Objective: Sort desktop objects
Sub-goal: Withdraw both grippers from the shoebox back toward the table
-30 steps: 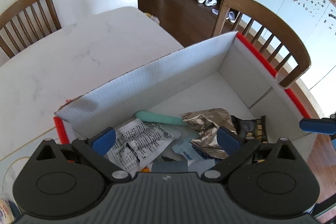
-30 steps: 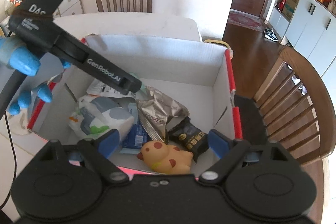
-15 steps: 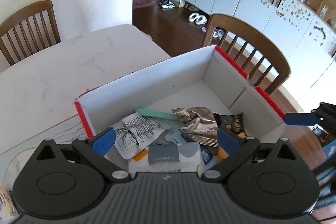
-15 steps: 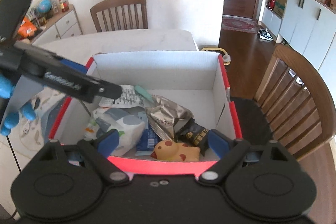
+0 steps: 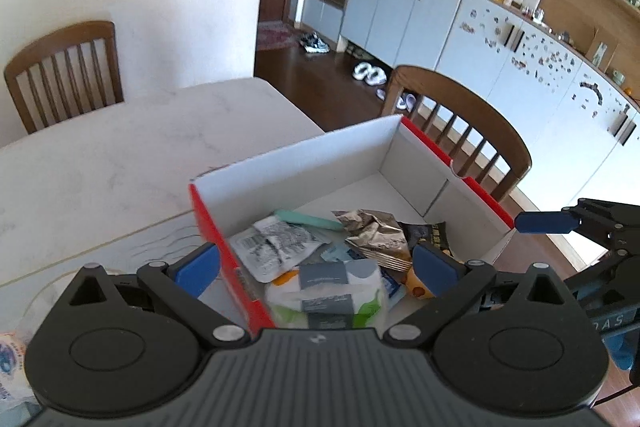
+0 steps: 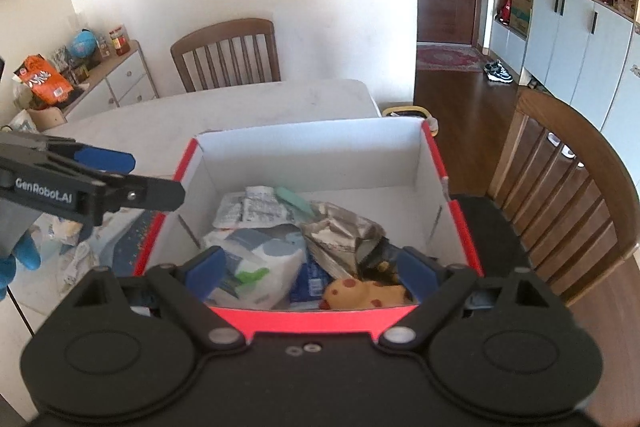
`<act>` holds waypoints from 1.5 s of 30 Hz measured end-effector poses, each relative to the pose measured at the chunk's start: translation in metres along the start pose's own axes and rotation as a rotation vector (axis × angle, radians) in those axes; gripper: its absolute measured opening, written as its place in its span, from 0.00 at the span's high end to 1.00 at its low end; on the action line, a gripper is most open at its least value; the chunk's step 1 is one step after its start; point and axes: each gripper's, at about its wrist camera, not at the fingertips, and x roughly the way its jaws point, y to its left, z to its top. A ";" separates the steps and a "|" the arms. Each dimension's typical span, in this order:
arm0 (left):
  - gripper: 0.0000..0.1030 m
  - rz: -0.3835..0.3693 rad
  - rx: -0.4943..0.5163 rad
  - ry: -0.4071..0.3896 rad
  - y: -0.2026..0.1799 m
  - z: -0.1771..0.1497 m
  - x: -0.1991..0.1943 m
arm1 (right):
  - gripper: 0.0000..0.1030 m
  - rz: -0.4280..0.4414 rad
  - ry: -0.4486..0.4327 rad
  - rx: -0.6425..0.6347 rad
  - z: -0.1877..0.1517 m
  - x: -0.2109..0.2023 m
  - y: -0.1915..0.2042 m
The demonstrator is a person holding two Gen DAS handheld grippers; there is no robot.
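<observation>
Looking down both cameras, I see my left tongs [image 5: 316,263] and right tongs [image 6: 310,267] spread wide and holding nothing, above the near end of the box [image 6: 312,147] on the white surface [image 5: 120,155]. Inside lie a wipes pack [image 6: 256,263], foil wrapper [image 6: 340,231], printed packet [image 5: 276,243] and yellow toy [image 6: 364,293].

Ahead of the right gripper [image 6: 308,267], the box [image 6: 320,155] is bare along its far wall; nearer, a tissue pack [image 6: 256,259], foil wrapper [image 6: 340,231] and toy [image 6: 364,293] crowd its floor. To its left hangs the left gripper [image 6: 120,173], over the box's red left wall.
</observation>
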 end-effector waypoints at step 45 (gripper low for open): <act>0.00 0.165 -0.167 -0.138 0.206 -0.099 -0.127 | 0.09 0.077 -0.054 -0.138 -0.024 0.039 0.237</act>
